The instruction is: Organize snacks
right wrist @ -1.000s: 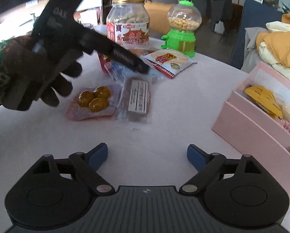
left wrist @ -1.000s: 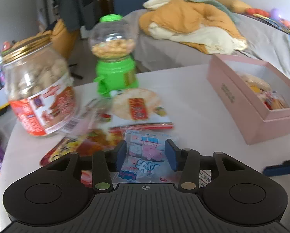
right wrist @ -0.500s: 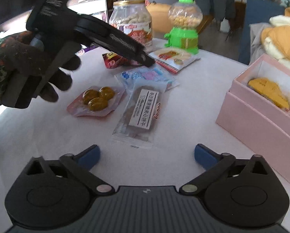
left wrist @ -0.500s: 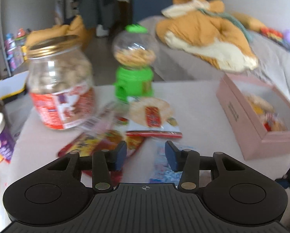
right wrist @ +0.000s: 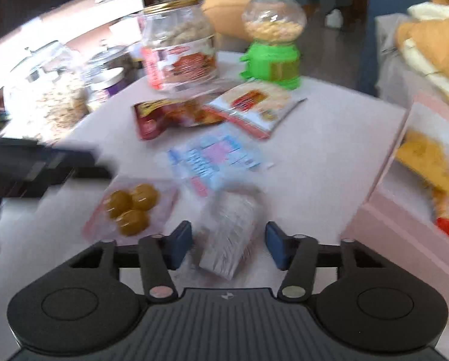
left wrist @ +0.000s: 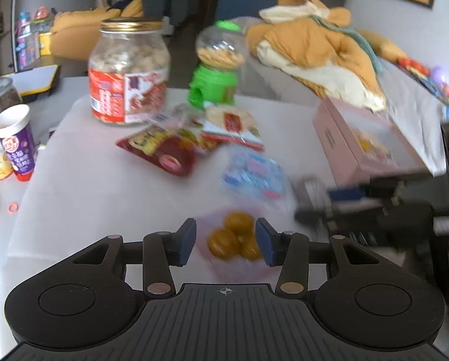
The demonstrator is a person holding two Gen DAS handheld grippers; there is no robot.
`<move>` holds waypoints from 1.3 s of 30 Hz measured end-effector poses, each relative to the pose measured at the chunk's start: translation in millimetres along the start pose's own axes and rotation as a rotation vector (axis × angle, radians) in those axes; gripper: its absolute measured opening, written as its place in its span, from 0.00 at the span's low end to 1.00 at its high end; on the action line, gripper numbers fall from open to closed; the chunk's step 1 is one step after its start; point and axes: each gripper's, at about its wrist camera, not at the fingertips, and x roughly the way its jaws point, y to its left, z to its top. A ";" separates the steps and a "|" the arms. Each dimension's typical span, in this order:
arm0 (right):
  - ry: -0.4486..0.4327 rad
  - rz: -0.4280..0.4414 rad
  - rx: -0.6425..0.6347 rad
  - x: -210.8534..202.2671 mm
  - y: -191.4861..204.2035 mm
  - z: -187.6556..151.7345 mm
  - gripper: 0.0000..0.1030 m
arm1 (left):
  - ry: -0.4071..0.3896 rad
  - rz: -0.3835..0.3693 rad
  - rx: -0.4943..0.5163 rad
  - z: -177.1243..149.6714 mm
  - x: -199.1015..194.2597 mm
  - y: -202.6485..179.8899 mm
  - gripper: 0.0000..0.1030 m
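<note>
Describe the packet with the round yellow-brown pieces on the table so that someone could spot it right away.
On the white table, left of the pink box, find the scattered wrappers below the green candy dispenser. The nearest one on the left is the clear pinkish packet. Only it shows three round yellow-brown pieces; the others are printed.

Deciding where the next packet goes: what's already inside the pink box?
The pink box holds a yellow packet and something red nearer the front. Blur and the near wall hide the rest.

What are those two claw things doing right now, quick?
Left gripper: open, fingers either side of the yellow-ball packet.
Right gripper: closing, not yet gripping the clear-wrapped bar between its fingers.
</note>
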 end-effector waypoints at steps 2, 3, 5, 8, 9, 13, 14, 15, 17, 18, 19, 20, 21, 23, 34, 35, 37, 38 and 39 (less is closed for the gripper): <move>-0.014 -0.078 -0.010 -0.4 0.2 -3.4 0.50 | 0.006 0.026 0.069 -3.5 6.1 -14.6 0.48; -0.018 -0.086 -0.007 -1.5 -1.7 -6.7 0.50 | 0.013 0.045 0.104 -4.1 12.6 -21.6 0.48; -0.032 -0.069 0.016 -6.1 -7.7 -14.3 0.52 | 0.020 0.097 0.162 -6.2 24.3 -32.9 0.55; -0.055 -0.084 0.011 -12.9 -11.7 -26.9 0.68 | 0.020 0.153 0.252 -9.3 35.1 -46.4 0.60; -0.068 -0.097 0.012 -13.9 -12.9 -31.6 0.71 | 0.016 0.153 0.247 -9.7 35.7 -46.3 0.60; -0.103 -0.090 0.053 -16.0 -22.1 -39.0 0.79 | 0.023 0.123 0.186 -3.8 37.6 -34.8 0.60; -0.102 -0.090 0.054 -15.6 -22.1 -38.6 0.79 | 0.022 0.125 0.178 -2.6 38.7 -32.6 0.60; -0.104 -0.095 0.050 -15.5 -21.3 -38.9 0.79 | 0.021 0.129 0.179 -1.7 39.9 -32.8 0.60; -0.105 -0.108 0.044 -14.9 -19.2 -39.7 0.83 | 0.016 0.133 0.178 0.7 43.1 -31.6 0.61; -0.106 -0.115 0.046 -14.6 -19.1 -39.9 0.83 | 0.015 0.128 0.173 2.3 44.5 -30.1 0.61; -0.104 -0.117 0.051 -14.3 -20.1 -39.8 0.85 | 0.013 0.118 0.163 3.9 46.4 -27.5 0.62; -0.102 -0.117 0.056 -14.0 -21.0 -39.6 0.86 | 0.012 0.110 0.154 5.2 47.9 -25.2 0.62; -0.101 -0.117 0.059 -13.6 -21.4 -39.7 0.86 | 0.009 0.099 0.142 6.1 48.7 -22.5 0.62; -0.101 -0.123 0.058 -13.6 -20.5 -40.3 0.88 | 0.010 0.075 0.112 7.0 47.9 -17.5 0.61; -0.086 -0.152 0.116 -10.3 -24.5 -41.0 1.00 | -0.032 0.075 0.228 -3.2 49.1 -22.9 0.62; -0.082 -0.148 0.110 -10.5 -25.0 -41.1 1.00 | -0.051 0.054 0.216 -5.9 47.9 -18.0 0.62; -0.073 -0.146 0.103 -10.4 -25.0 -39.6 1.00 | -0.061 0.018 0.179 -7.8 44.6 -10.4 0.61; -0.064 -0.146 0.101 -9.7 -24.6 -37.5 0.99 | -0.061 0.008 0.161 -7.6 42.7 -8.3 0.59; -0.054 -0.142 0.102 -8.8 -24.3 -33.7 0.97 | -0.065 0.006 0.149 -8.3 40.8 -7.8 0.58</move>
